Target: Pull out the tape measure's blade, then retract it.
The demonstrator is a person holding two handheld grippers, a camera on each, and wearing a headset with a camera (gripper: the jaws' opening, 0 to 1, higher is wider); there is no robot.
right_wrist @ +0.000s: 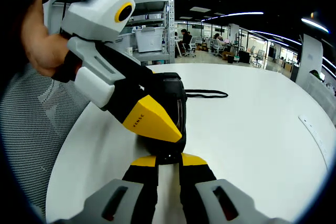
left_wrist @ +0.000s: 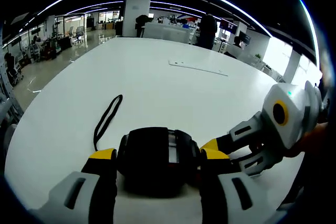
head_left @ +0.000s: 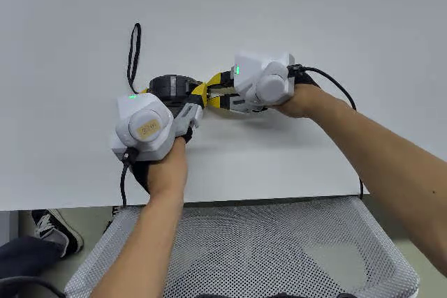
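A broad white table [head_left: 279,5] takes up most of the scene, set in an open office with strip lights overhead and desks further back. Storage shelves [right_wrist: 152,30] stand past the table's edge in the right gripper view. A mesh chair [head_left: 265,249] sits close against the near edge, and a shoe [head_left: 52,230] shows on the floor beside it.

The tape measure [head_left: 171,86], a black case, rests on the table near that edge, between the two tools. Its black strap [head_left: 133,50] trails away from it in a loop, lying flat on the tabletop. Far across the table lies a thin pale strip [left_wrist: 198,68], well apart from everything else.

The left gripper [left_wrist: 157,156] is clenched on the tape measure, with one yellow-tipped jaw pressed to each side of the case. The person's left hand [head_left: 166,169] holds it from the near edge.

The right gripper [right_wrist: 169,162] comes in from the other side, held by the right hand [head_left: 304,99]. Its jaws are drawn close together with only a narrow slit between them, and their tips sit right at the lower front of the case. From where I stand I cannot tell whether they pinch the blade's end or merely touch the case. No length of blade is visible outside the case. The two tools nearly meet, and one yellow tip of the left one lies just above the right one's jaws.
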